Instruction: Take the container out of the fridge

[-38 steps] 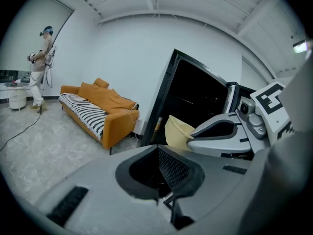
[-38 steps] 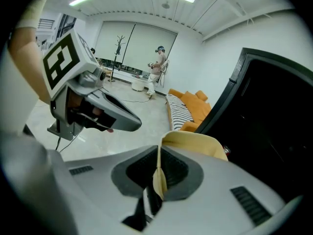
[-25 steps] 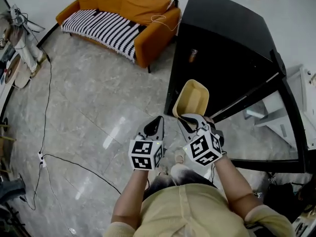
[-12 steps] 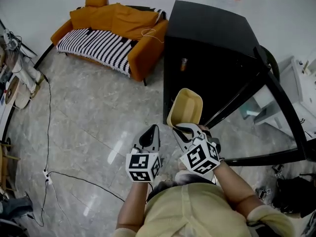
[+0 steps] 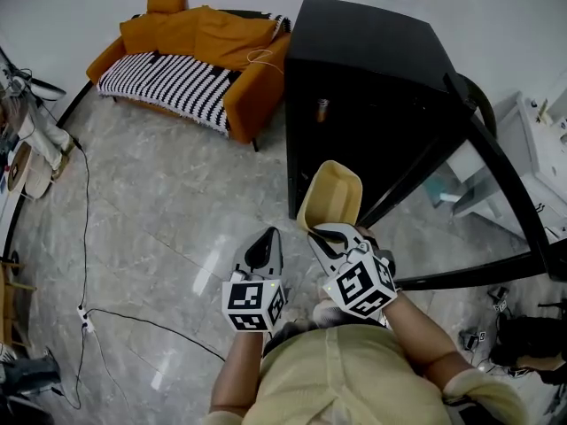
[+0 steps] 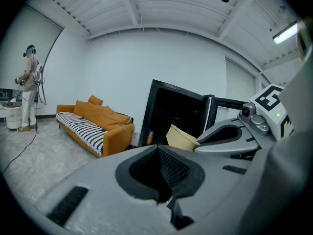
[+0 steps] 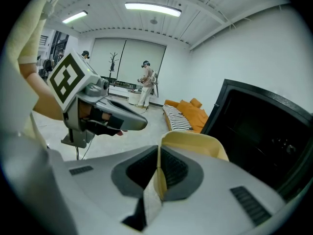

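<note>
Container [image 5: 332,191]: out of fridge [image 5: 372,60], rim pinched in my right claw [image 5: 321,230]; left claw [image 5: 263,248] closed, empty; next, probably a resting place.

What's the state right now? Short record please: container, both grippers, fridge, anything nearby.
container: tan, looks empty, tilted, outside the fridge and in front of it
right gripper: jaws shut on the container's rim
left gripper: jaws shut, nothing between them; beside the right gripper, not touching the container
fridge: black, standing open
nearby: orange sofa with a striped cover, left of the fridge
</note>
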The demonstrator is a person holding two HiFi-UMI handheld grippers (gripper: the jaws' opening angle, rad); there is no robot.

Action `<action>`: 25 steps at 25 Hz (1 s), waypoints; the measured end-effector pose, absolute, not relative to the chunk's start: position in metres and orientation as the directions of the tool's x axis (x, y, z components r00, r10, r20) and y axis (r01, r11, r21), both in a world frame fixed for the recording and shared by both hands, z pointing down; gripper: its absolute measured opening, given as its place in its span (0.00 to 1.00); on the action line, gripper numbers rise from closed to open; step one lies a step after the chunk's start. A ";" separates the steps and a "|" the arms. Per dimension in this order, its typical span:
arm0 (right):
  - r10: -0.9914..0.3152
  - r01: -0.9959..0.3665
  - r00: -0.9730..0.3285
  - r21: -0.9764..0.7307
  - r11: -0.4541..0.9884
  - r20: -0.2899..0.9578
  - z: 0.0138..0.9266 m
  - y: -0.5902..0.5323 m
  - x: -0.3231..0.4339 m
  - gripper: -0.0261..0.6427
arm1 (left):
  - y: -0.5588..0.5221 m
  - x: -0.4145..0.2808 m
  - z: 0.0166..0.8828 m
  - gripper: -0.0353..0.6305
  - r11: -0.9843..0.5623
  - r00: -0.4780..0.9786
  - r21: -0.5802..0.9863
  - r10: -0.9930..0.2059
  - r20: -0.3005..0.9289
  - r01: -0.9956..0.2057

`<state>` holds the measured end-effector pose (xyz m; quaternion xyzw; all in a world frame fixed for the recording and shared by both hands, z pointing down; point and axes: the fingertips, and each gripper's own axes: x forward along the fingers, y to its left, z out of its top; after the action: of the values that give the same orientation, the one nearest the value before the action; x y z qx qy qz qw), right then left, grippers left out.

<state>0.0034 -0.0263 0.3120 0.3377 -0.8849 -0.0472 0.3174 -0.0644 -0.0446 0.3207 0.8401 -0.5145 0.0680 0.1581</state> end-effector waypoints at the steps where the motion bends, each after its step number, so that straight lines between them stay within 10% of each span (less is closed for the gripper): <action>1: -0.630 -0.571 -0.570 0.297 0.765 0.527 0.312 -0.025 0.004 0.09 | -0.043 -0.065 0.321 0.09 -0.418 0.460 0.198 -0.843 0.277 -0.886; 25: -0.611 -0.578 -0.598 0.248 0.777 0.519 0.312 -0.020 0.006 0.09 | -0.044 -0.054 0.324 0.09 -0.425 0.470 0.206 -0.831 0.296 -0.881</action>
<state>0.0056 -0.0203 0.3123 0.3326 -0.8936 -0.0271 0.3003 -0.0544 -0.0438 0.3241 0.8409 -0.5092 0.0747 0.1676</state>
